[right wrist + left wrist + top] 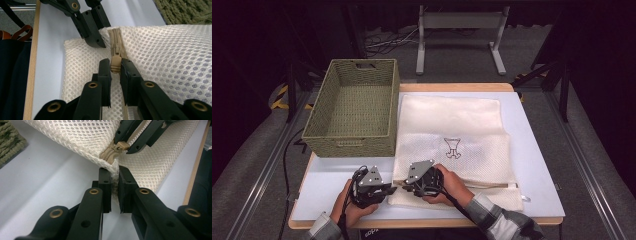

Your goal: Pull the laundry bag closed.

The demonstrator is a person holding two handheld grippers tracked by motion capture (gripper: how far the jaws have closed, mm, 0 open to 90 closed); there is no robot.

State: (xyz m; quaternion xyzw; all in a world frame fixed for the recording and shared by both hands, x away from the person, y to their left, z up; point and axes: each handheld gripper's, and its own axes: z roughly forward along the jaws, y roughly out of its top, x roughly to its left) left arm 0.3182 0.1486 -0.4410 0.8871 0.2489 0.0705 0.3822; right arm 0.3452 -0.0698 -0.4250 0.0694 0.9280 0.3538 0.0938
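The left tongs [114,192] pinch the corner of the white mesh zip bag [452,145], lying at five o'clock from the green woven basket [354,112]. The right tongs [115,75] squeeze the tan plastic zipper pull [115,63]. It could slip out if they tug too hard.

A lab: dark curtains, floor rails [262,165], loose cables [384,42] around a worktable [537,165].

Both forearms enter low, close together. The left gripper [114,178] and right gripper [115,65] face each other, jaws nearly closed
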